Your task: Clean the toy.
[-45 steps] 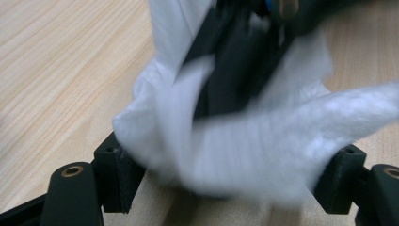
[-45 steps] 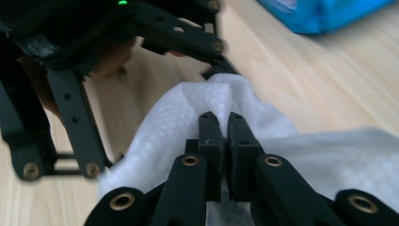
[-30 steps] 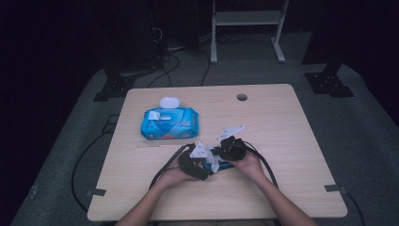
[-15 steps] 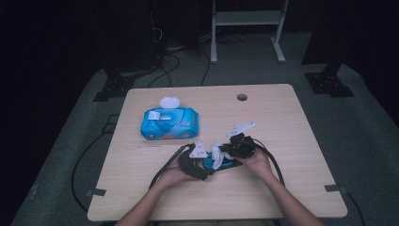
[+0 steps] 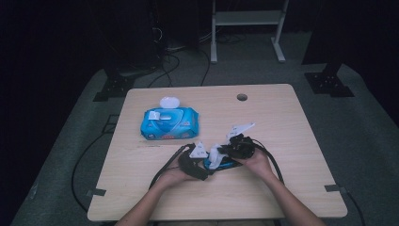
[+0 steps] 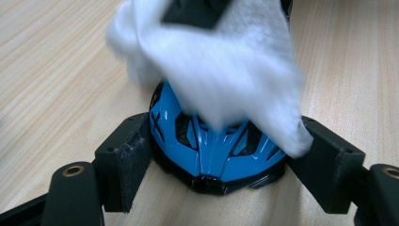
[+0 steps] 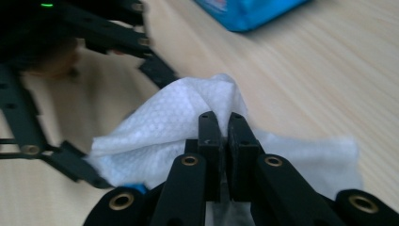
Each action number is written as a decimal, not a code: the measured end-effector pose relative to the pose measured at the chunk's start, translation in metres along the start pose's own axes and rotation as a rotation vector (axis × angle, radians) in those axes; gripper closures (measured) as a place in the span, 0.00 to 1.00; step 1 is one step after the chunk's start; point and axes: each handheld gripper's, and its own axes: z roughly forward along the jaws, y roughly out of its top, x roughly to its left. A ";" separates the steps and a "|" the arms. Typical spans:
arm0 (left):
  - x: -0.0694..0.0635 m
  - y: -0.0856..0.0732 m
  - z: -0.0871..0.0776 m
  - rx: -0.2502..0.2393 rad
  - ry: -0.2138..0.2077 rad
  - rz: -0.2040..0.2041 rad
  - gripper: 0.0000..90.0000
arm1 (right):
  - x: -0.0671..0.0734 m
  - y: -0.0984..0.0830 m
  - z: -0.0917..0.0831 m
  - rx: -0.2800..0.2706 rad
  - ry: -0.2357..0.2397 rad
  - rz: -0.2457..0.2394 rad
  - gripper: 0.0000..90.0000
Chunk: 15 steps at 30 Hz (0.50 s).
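Observation:
A small blue and black helmet (image 6: 214,153) rests on the table, and my left gripper (image 6: 221,160) is shut on it, one pad pressed to each side. My right gripper (image 7: 221,125) is shut on a white wipe (image 7: 160,127). That wipe (image 6: 221,70) lies draped over the top of the helmet. In the high view, the left gripper (image 5: 195,160) and right gripper (image 5: 237,148) meet near the table's front middle, with the wipe (image 5: 215,154) and helmet (image 5: 223,164) between them.
A blue pack of wipes (image 5: 169,122), its white lid flipped open, lies at the back left of the wooden table (image 5: 282,122). A cable hole (image 5: 242,97) sits near the far edge. Black cables trail off the front left.
My right gripper has shifted a little to the right and back with the wipe over the helmet. The left gripper and helmet have stayed put.

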 end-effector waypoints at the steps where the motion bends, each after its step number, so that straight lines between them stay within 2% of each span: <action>1: 0.000 0.000 0.000 -0.001 0.000 -0.001 0.27 | 0.004 0.001 0.001 0.008 0.001 -0.021 0.95; 2: 0.000 0.000 0.000 0.000 -0.004 -0.010 0.27 | 0.006 0.002 0.000 0.014 -0.011 -0.044 0.94; 5: 0.001 -0.001 0.000 0.000 -0.008 -0.012 0.27 | 0.002 0.000 -0.009 0.032 -0.033 -0.054 0.94; 8: 0.001 -0.001 0.000 0.003 -0.009 -0.008 0.27 | -0.008 -0.011 -0.026 0.066 -0.115 -0.056 0.94; 11: 0.001 0.000 0.000 0.006 -0.011 -0.012 0.27 | -0.012 -0.022 -0.035 0.045 -0.111 -0.021 0.95; 14: 0.002 -0.001 0.000 0.005 -0.014 -0.018 0.27 | -0.007 -0.024 -0.036 0.032 -0.127 -0.023 0.95; 15: 0.002 -0.001 0.000 0.005 -0.013 -0.019 0.27 | -0.005 -0.023 -0.035 0.022 -0.111 -0.021 0.95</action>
